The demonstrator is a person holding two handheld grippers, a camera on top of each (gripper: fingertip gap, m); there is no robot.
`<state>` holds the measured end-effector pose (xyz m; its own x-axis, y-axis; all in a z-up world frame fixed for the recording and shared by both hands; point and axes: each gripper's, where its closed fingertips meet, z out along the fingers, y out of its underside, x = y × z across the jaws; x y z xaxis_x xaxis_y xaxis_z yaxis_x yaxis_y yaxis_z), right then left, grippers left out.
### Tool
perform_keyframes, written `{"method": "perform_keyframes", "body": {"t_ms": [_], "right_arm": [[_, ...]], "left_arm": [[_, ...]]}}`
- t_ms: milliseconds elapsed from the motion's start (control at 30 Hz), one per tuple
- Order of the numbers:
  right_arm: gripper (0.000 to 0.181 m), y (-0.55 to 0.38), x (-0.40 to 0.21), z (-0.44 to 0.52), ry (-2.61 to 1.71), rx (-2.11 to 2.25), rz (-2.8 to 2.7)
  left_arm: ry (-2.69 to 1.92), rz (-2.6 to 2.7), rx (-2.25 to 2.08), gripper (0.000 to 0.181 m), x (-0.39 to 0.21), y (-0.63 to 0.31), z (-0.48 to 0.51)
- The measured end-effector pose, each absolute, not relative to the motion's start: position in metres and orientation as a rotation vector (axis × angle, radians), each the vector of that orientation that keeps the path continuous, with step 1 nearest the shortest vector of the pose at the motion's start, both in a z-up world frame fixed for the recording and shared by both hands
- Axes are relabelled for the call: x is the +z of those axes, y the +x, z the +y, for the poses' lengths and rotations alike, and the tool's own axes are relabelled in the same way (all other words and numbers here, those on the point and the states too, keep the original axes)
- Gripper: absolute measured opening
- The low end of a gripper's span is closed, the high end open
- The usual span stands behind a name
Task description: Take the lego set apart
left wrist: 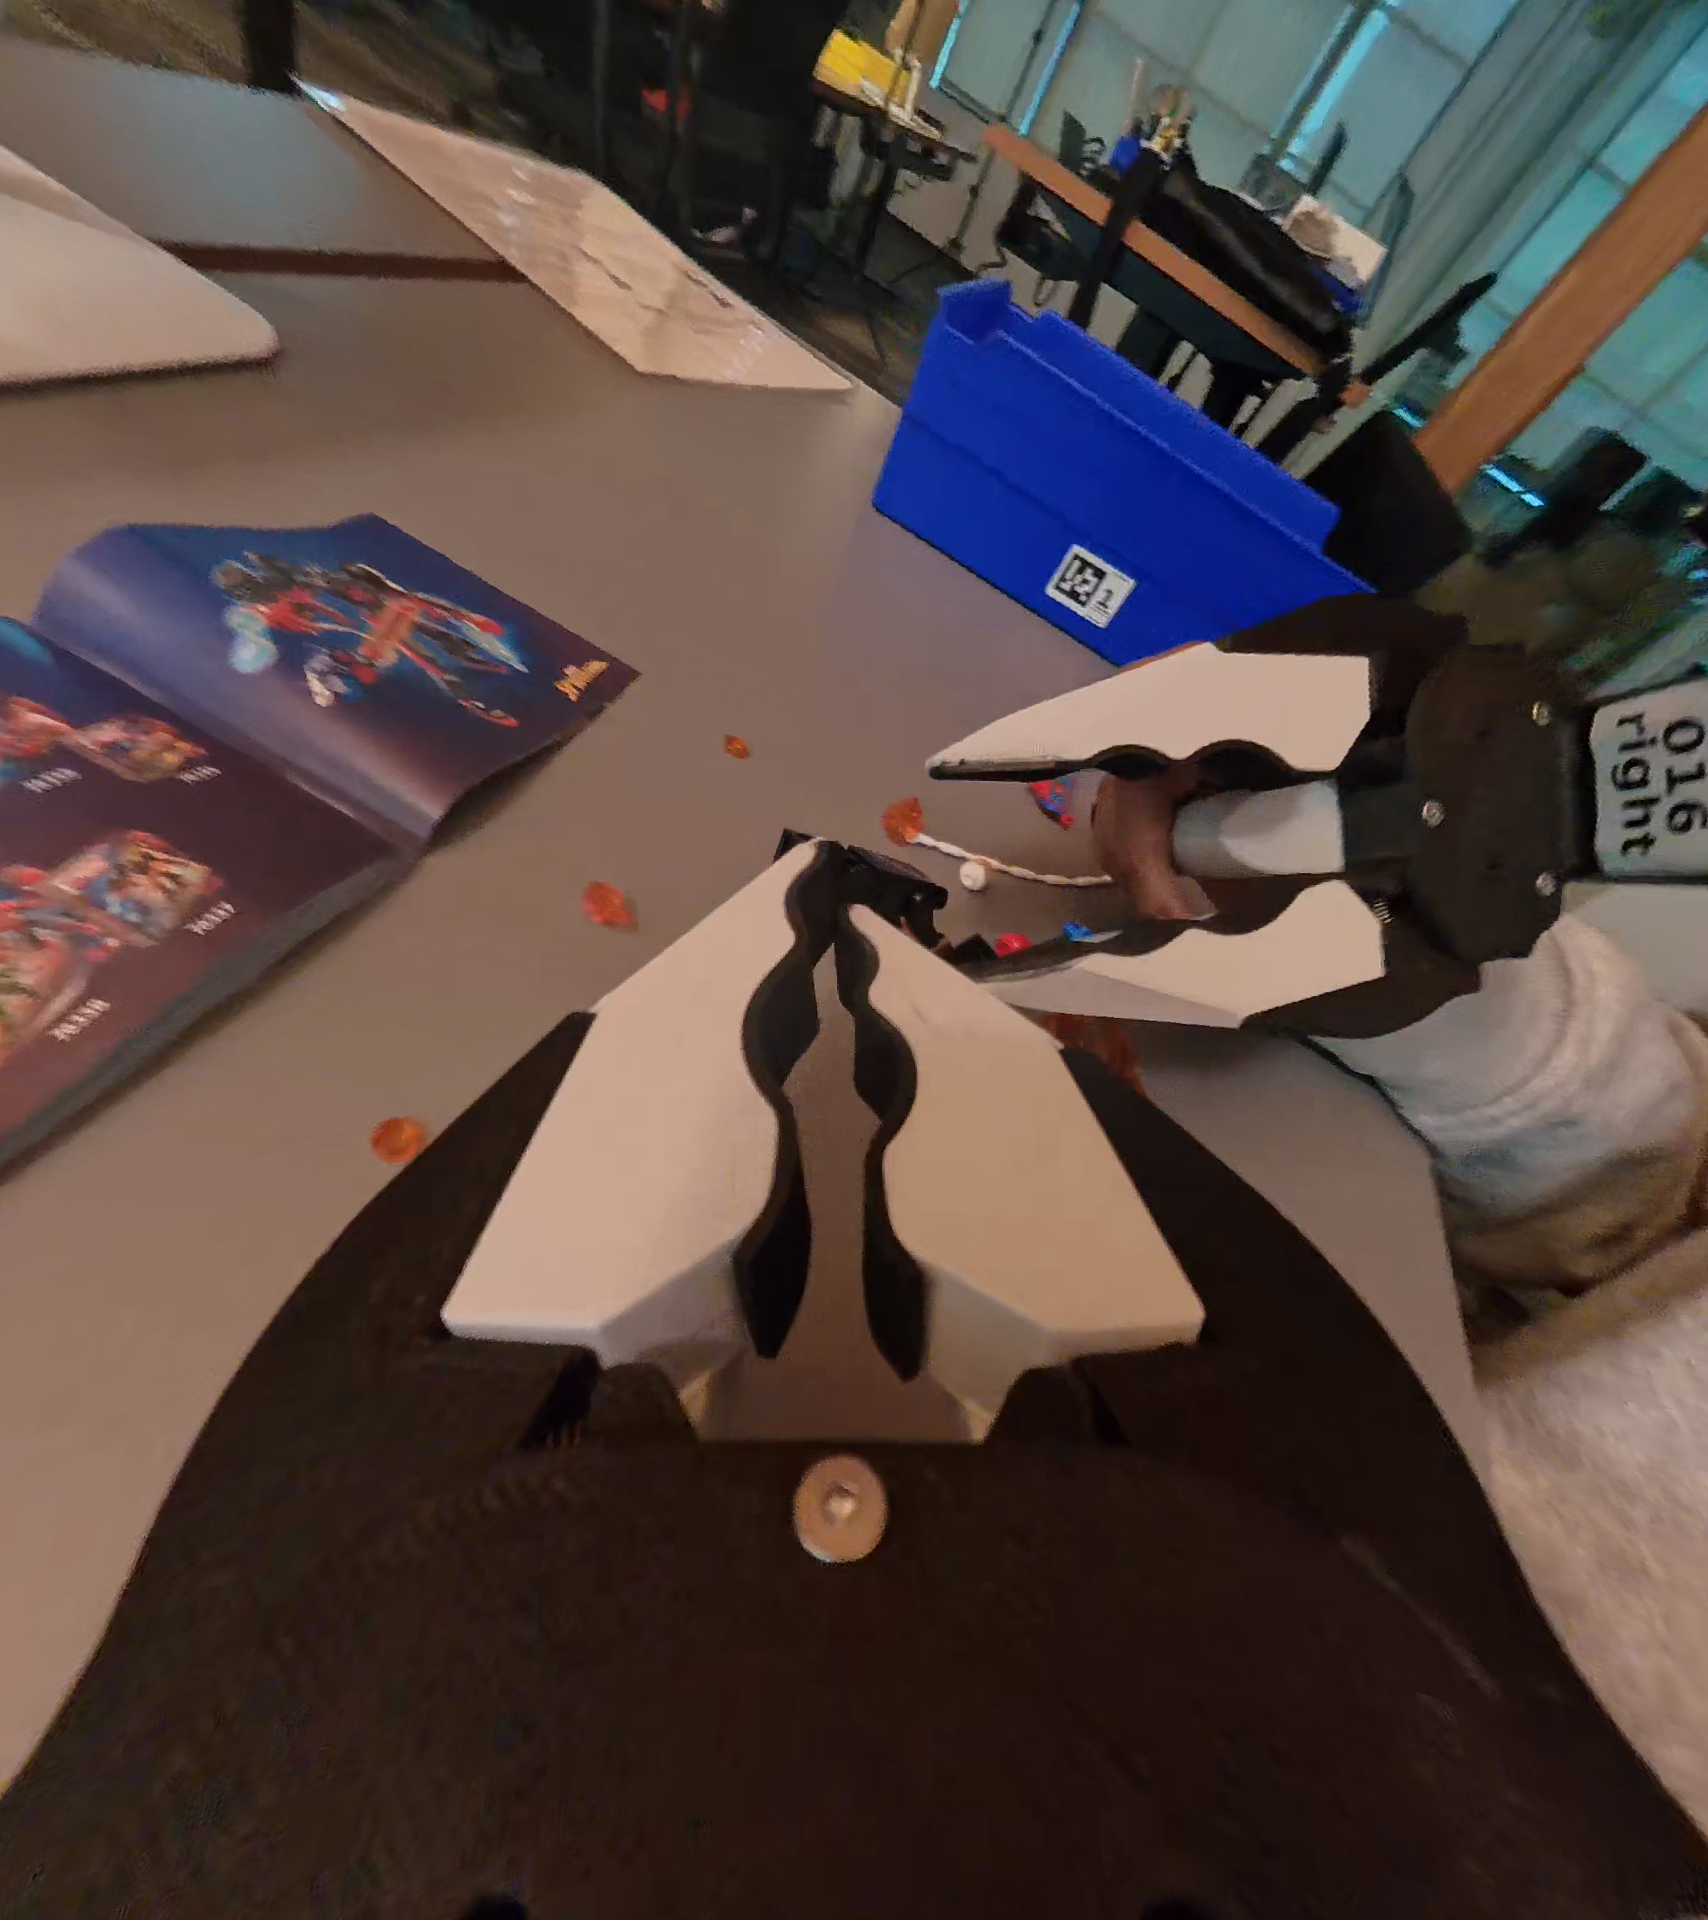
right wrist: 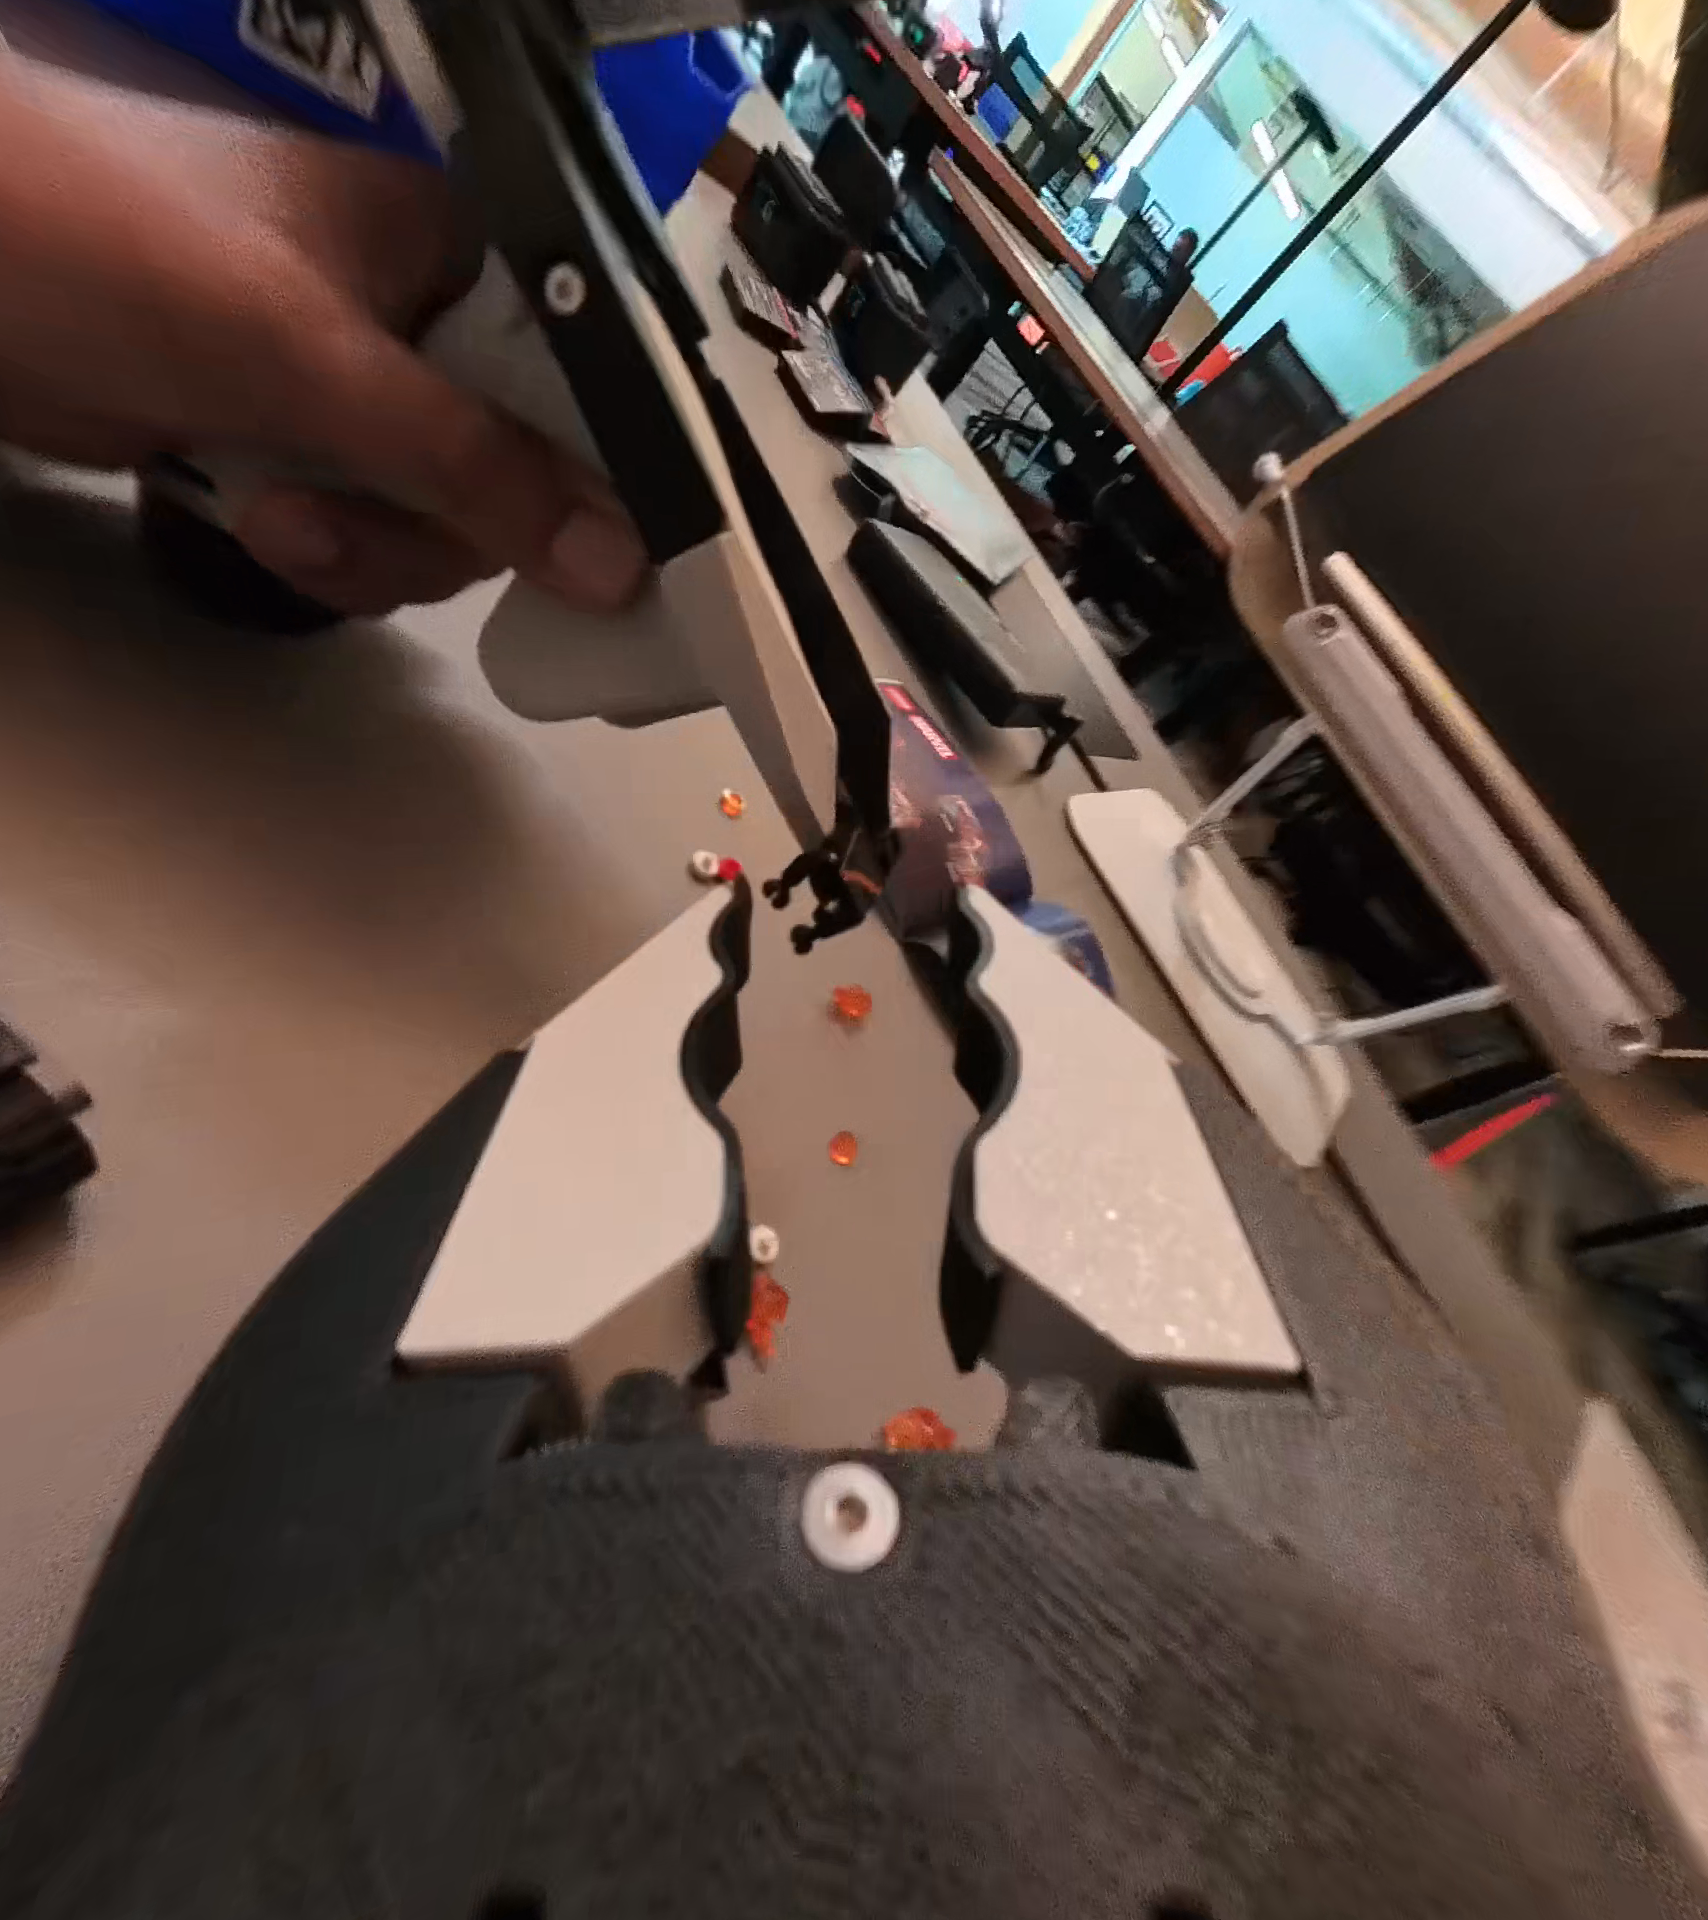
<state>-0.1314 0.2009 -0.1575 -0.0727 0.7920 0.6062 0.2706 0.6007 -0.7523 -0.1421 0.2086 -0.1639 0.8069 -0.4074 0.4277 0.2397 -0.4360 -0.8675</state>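
Observation:
My left gripper (left wrist: 837, 871) is shut on a small black lego piece (left wrist: 894, 883) at its fingertips, just above the grey table (left wrist: 517, 499). My right gripper (right wrist: 850, 912) is open, and the black piece (right wrist: 824, 899) hangs between its fingertips. In the left wrist view the right gripper (left wrist: 949, 868) comes in from the right, jaws wide apart. Small clear orange pieces (left wrist: 609, 904) lie scattered on the table, some under the right gripper (right wrist: 842, 1148). A white string with a bead (left wrist: 975, 876) lies near the tips.
An open instruction booklet (left wrist: 206, 779) lies at the left. A blue bin (left wrist: 1089, 488) stands at the back right. A white sheet (left wrist: 601, 260) lies at the far edge. A person's hand (right wrist: 258, 364) holds the left gripper. A white stand base (right wrist: 1214, 966) sits at the right. My left and right fingertips are right by each other.

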Motion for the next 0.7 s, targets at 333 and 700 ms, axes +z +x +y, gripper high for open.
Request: {"method": "perform_keyframes", "body": {"t_ms": [333,700], "right_arm": [[0.022,-0.131,-0.165,0.198,-0.667,0.250,-1.680],[0.016,-0.126,-0.142,0.192,-0.999,0.864,-1.589]], "left_arm": [[-1.862,0.145,-0.946,0.000,-0.160,-0.131,0.200],[-1.729,0.256,-0.876,0.035,-0.136,-0.126,0.196]]}}
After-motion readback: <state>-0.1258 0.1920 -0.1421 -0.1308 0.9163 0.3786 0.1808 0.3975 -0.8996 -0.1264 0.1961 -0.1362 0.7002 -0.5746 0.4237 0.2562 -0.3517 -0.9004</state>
